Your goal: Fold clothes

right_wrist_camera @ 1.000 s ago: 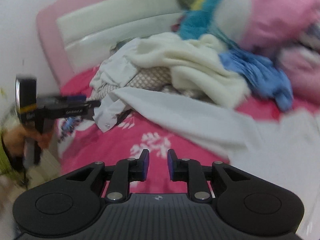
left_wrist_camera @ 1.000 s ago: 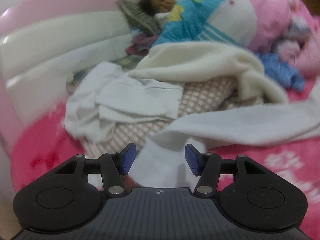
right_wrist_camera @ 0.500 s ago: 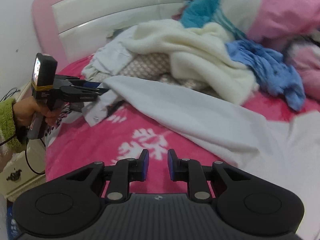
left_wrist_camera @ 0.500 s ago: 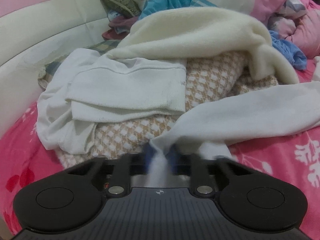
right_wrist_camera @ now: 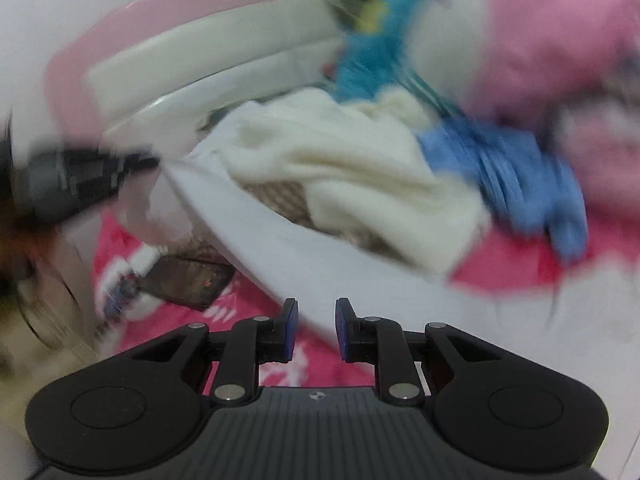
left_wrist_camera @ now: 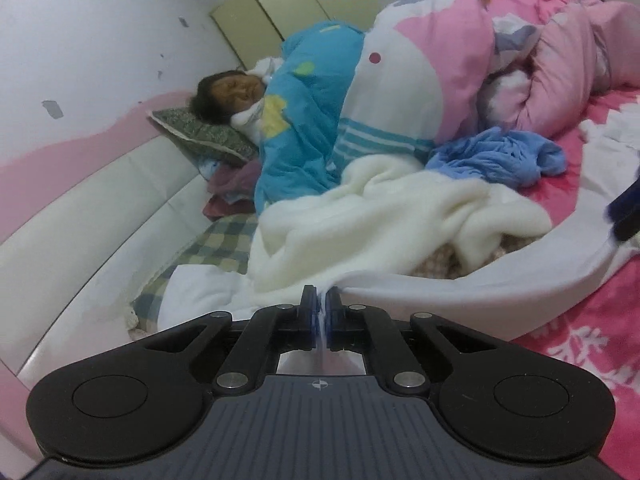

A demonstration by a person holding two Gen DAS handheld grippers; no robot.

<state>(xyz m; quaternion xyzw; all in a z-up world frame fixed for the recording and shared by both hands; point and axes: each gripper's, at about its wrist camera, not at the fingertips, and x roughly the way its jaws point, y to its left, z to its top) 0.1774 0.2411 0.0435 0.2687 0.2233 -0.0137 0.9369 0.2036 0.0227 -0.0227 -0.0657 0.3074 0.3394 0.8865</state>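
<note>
My left gripper (left_wrist_camera: 320, 308) is shut on a corner of a white garment (left_wrist_camera: 460, 280), which stretches from the jaws to the right across the pink bed. In the right wrist view the same white garment (right_wrist_camera: 280, 240) runs from the left gripper (right_wrist_camera: 148, 164) at far left down toward the lower right. My right gripper (right_wrist_camera: 316, 328) is open with a small gap and empty, just above the garment's edge and the pink floral sheet (right_wrist_camera: 280, 372). The right gripper's tip (left_wrist_camera: 626, 216) shows at the right edge of the left wrist view.
A cream fleece (left_wrist_camera: 400, 216) lies over a checked cloth pile behind the garment. A blue cloth (left_wrist_camera: 500, 156) and pink quilt (left_wrist_camera: 560, 60) lie at back right. A person (left_wrist_camera: 236, 88) sleeps under a blue blanket by the padded headboard (left_wrist_camera: 100, 200). A dark flat object (right_wrist_camera: 188, 280) lies on the sheet.
My left gripper closed on the white garment's corner and lifted it, pulling the cloth taut. The right gripper moved, its view now blurred; its jaws kept about the same gap.
</note>
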